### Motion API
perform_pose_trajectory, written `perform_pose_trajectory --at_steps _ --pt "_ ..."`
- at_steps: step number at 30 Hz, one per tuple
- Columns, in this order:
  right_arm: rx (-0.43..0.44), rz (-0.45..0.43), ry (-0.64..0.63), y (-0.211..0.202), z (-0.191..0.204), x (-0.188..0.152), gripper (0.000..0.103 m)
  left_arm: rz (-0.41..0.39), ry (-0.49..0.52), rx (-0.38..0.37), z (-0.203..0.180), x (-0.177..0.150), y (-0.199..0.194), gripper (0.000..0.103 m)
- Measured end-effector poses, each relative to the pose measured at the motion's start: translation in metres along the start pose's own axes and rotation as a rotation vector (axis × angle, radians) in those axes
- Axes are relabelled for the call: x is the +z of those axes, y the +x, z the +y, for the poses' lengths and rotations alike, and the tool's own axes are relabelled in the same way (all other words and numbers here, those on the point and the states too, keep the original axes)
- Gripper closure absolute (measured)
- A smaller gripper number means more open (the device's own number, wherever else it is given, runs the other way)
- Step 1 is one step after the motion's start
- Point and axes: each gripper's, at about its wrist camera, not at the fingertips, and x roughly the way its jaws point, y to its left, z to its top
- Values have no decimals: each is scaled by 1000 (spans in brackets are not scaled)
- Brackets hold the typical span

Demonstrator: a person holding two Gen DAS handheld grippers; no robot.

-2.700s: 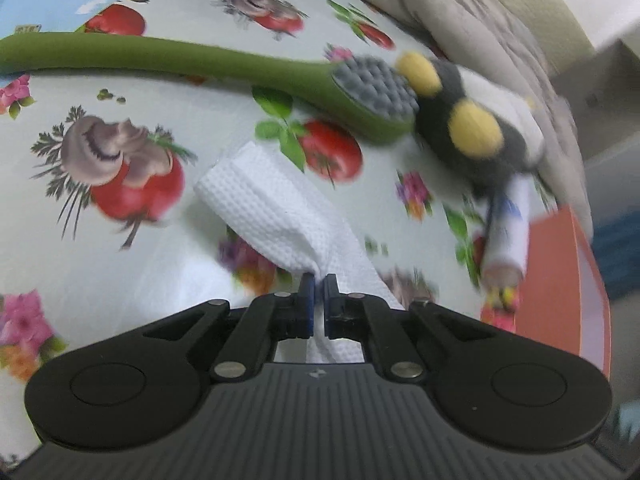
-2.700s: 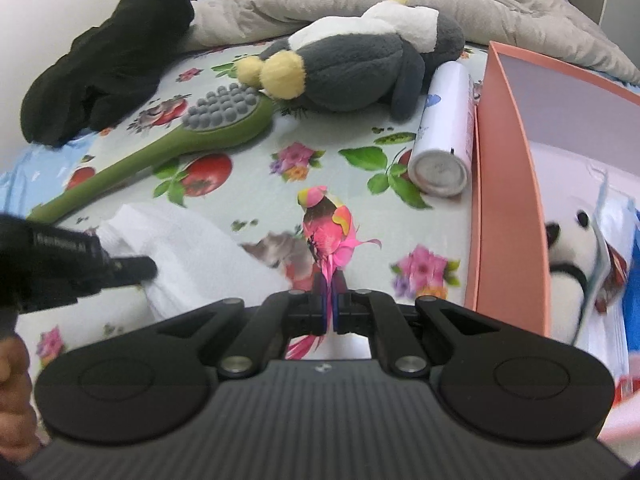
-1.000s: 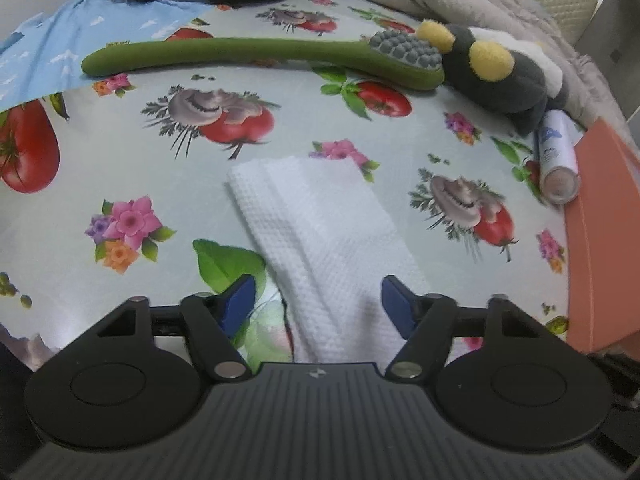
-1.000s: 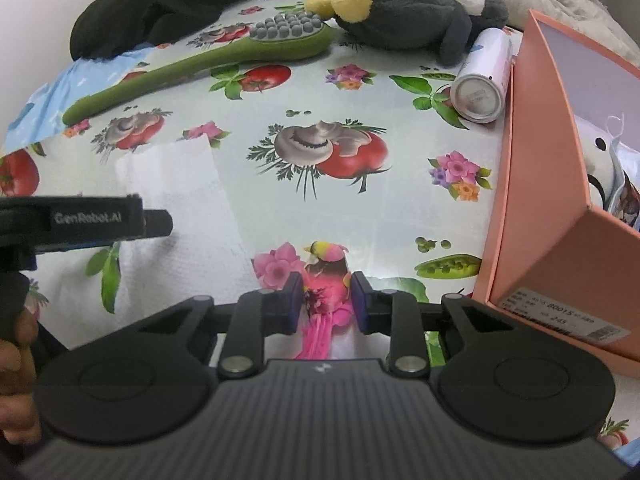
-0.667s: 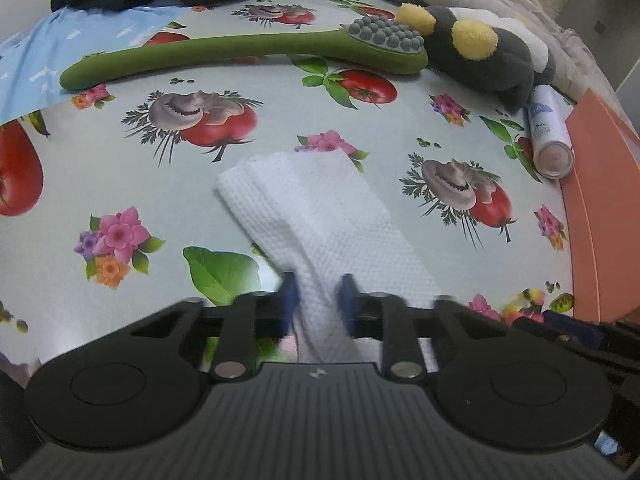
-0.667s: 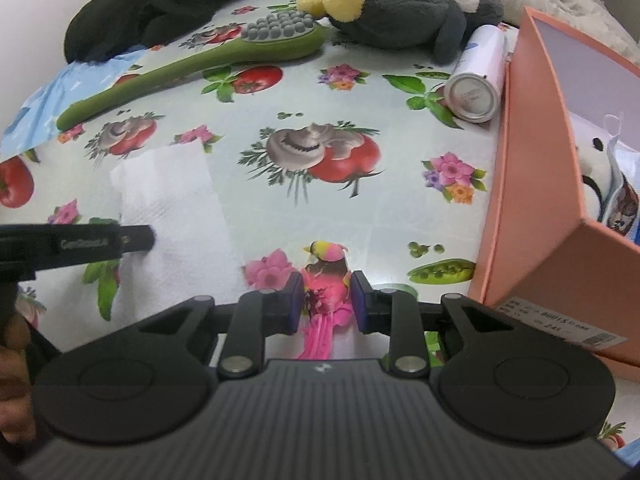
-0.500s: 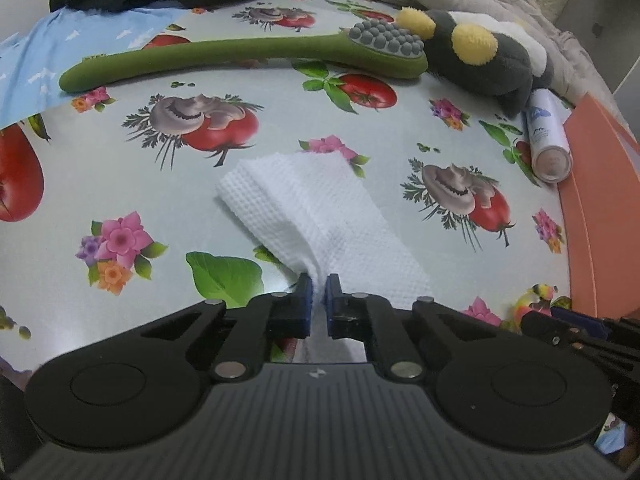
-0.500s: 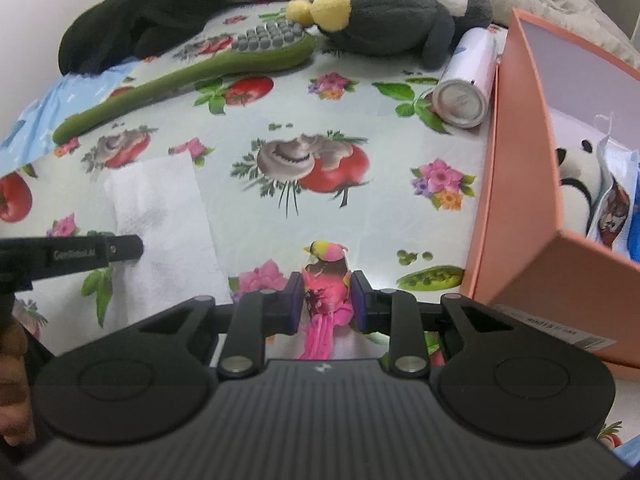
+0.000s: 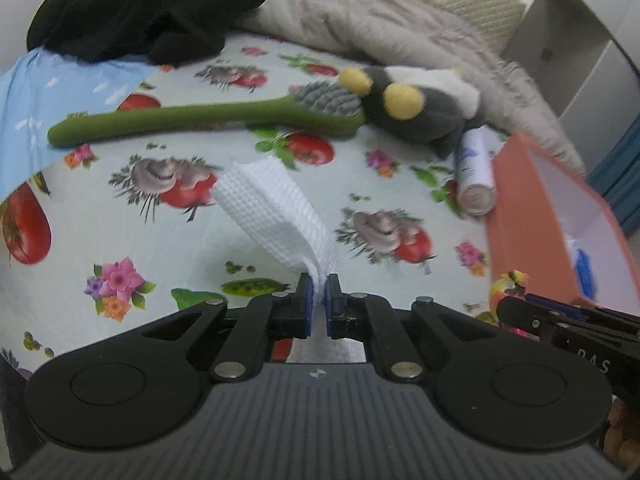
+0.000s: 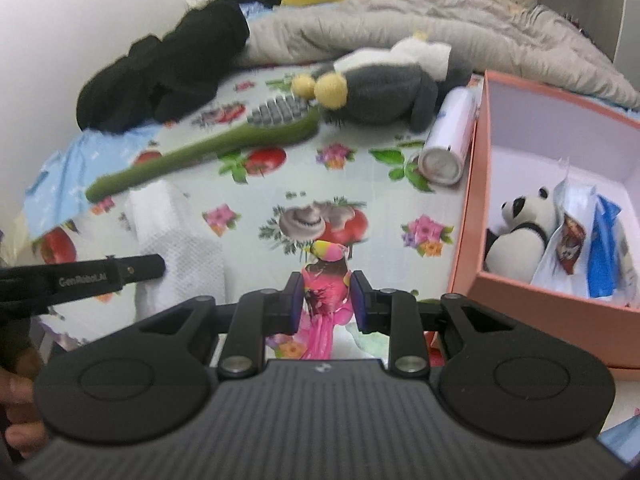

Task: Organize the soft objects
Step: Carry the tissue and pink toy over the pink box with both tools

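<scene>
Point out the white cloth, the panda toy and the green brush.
white cloth (image 9: 276, 208), left wrist view, middle of the lifted fold.
panda toy (image 10: 520, 232), right wrist view, its body.
green brush (image 9: 192, 120), left wrist view, mid-handle.

Soft even daylight, mild motion blur, strong fisheye bending at the edges

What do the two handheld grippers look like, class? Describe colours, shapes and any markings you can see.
Both the left gripper and the right gripper are matte black, with a ribbed grey-black body, two round side discs, angled linkage bars with silver pivot pins, and blue pads on the fingers. White "GenRobot.AI" lettering runs along the left gripper's side in the right wrist view.
</scene>
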Motion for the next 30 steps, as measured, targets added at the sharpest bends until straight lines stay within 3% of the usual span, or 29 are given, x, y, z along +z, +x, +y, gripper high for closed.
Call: perform_pose_trajectory --at_steps 19,30 --pt "-48 -203 95 -113 -11 -7 74 -100 110 -246 -50 5 -103 95" --pt "-153 -241 173 -159 -53 -34 74 -76 185 -372 -99 -16 -124 95"
